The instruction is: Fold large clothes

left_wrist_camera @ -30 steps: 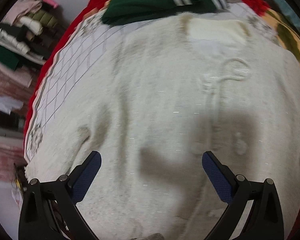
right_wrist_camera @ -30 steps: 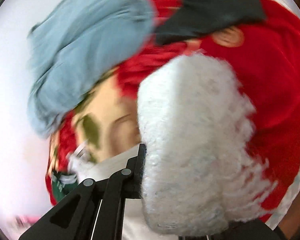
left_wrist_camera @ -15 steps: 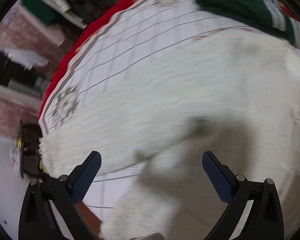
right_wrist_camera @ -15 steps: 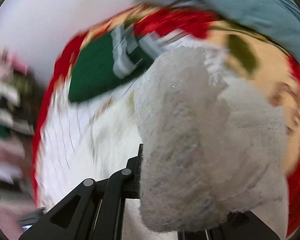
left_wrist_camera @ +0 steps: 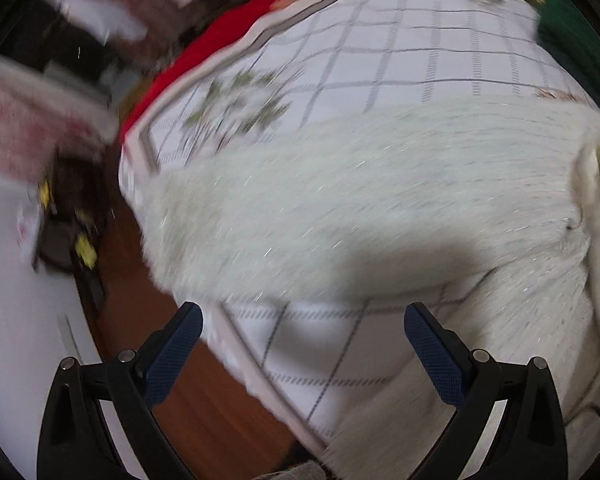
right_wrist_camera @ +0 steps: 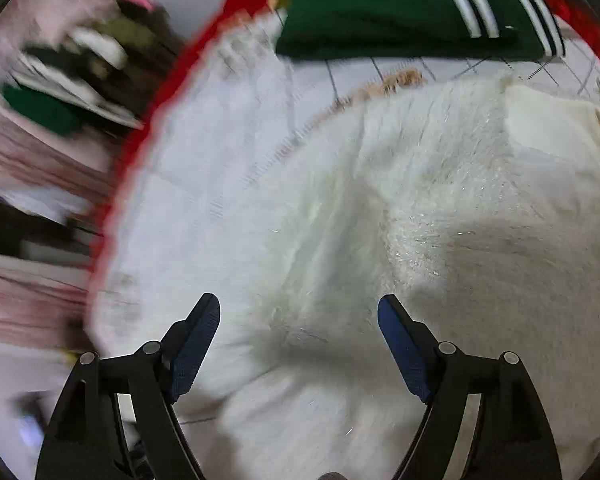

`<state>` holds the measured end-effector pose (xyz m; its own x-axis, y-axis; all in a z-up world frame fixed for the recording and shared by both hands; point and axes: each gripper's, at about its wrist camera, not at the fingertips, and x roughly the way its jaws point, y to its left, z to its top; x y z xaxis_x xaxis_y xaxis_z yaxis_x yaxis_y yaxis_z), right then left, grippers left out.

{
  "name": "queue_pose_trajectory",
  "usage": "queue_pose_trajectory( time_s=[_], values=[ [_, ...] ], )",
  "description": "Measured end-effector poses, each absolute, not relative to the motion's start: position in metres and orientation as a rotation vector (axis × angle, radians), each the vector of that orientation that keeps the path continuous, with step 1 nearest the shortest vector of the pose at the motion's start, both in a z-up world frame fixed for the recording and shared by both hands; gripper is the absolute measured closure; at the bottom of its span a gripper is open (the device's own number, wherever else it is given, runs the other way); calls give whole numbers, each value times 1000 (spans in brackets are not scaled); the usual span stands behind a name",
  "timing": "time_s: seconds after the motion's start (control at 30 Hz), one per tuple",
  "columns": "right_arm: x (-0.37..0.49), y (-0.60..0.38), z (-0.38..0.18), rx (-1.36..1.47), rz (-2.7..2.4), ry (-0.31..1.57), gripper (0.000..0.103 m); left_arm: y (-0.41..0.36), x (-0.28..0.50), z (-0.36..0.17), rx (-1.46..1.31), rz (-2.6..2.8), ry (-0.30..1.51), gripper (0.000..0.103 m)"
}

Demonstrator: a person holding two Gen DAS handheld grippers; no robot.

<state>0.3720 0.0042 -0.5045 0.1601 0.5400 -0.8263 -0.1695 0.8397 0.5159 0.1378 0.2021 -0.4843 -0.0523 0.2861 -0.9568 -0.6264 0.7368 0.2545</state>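
A fluffy white cardigan (right_wrist_camera: 440, 208) lies spread on a white checked cloth (left_wrist_camera: 400, 52). In the left wrist view its left sleeve (left_wrist_camera: 320, 208) stretches out toward the cloth's corner. My left gripper (left_wrist_camera: 303, 338) is open and empty, hovering over the cloth just below that sleeve. My right gripper (right_wrist_camera: 299, 328) is open and empty above the cardigan's body, with the cream neckline lining (right_wrist_camera: 552, 128) at the far right. Both views are motion-blurred.
A folded green garment with white stripes (right_wrist_camera: 400, 4) lies at the cloth's far edge. A red blanket (left_wrist_camera: 228, 40) borders the cloth. Brown floor (left_wrist_camera: 172, 400) and a dark object with yellow bits (left_wrist_camera: 68, 220) sit left of the corner. Stacked clothes (right_wrist_camera: 72, 76) stand at the left.
My right gripper has let go of the white sleeve and now stands open over the cardigan. My left gripper has swung left toward the cloth's corner and the other sleeve.
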Motion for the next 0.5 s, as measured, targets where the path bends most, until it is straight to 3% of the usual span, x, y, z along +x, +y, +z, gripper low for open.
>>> queue_pose_trajectory(
  time_s=[0.2,0.33,0.43,0.47,0.5],
  values=[
    [334,-77,-492,444,369,1396,20,273,89,-529,-901,724,1404,1],
    [335,-101,-521,444,264,1476,20,326,66,-559,-1269,792,1163,3],
    [325,-114,-546,474,195,1534,20,350,71,-563,-1261,897,1080,18],
    [322,-113,-553,474,181,1544,20,357,75,-563,-1233,941,1082,31],
    [321,-108,-560,468,163,1556,20,363,78,-562,-1199,991,1088,39]
  ],
)
